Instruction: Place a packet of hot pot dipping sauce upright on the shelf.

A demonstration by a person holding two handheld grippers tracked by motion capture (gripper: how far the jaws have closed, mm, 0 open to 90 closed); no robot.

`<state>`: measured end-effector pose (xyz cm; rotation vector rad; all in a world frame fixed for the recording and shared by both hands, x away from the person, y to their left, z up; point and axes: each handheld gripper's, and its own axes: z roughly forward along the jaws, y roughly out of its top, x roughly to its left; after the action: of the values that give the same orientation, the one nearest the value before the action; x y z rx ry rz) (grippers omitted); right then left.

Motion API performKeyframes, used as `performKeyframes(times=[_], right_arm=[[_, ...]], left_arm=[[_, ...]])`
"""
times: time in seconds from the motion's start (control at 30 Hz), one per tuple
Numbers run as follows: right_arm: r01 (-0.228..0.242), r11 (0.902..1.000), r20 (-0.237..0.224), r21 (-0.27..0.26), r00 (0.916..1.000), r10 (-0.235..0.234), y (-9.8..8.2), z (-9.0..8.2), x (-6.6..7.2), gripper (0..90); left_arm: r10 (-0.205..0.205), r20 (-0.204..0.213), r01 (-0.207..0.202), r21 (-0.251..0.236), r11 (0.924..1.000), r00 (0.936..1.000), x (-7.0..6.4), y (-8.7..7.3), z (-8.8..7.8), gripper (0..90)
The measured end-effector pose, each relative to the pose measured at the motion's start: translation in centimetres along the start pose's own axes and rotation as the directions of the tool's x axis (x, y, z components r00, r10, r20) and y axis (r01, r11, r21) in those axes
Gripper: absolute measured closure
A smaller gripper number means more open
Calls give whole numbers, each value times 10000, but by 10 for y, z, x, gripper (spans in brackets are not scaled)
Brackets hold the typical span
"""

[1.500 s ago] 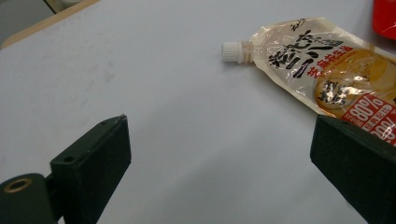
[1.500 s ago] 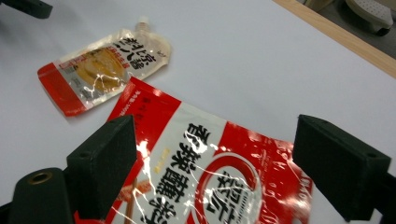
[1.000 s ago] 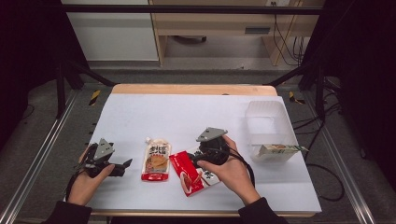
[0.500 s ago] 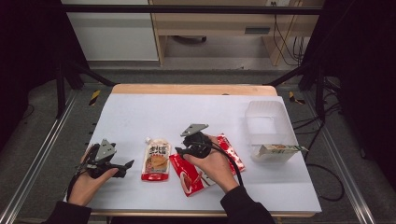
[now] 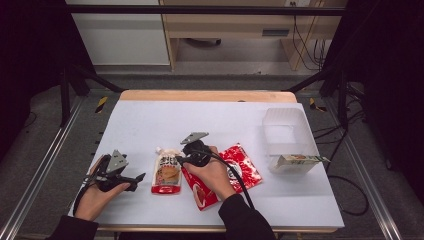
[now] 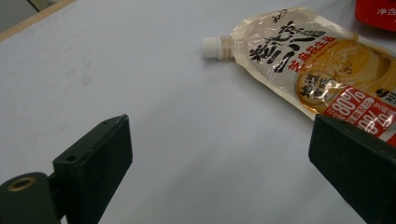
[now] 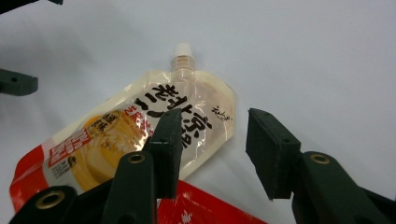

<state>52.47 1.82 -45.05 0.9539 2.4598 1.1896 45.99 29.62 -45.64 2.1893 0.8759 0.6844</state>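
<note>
On the white table (image 5: 150, 120), the spouted pouch (image 5: 166, 172) lies flat with its cap pointing away from the person, touching the red packet (image 5: 245, 167) on its right. Over its upper right corner, the right gripper (image 7: 212, 140) has just been closing; its 2 jaws are part-way apart, 1 above the pouch, 1 above bare table, pressing nothing. Left of the pouch, the left gripper (image 5: 134, 181) rests with jaws wide apart.
</note>
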Motion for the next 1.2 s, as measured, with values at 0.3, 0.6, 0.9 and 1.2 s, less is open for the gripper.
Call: performKeyframes(times=[0.3,0.6,0.9,1.2], right_arm=[[-715,9974,118,16,9974,715,0,24,-4,554],[-821,9964,227,227,9964,816,0,32,-9,579],[-724,9958,263,569,9971,710,4,37,-3,575],[-625,9938,262,918,9978,604,7,42,-1,607]], left_arm=[[78,10,-78,23,10000,10000,-1,1,1,64],[128,11,-128,30,9999,9999,-1,2,1,65],[160,-1,-160,9,9999,9999,-2,2,1,67],[163,10,-163,-3,9999,9999,-1,2,0,69]])
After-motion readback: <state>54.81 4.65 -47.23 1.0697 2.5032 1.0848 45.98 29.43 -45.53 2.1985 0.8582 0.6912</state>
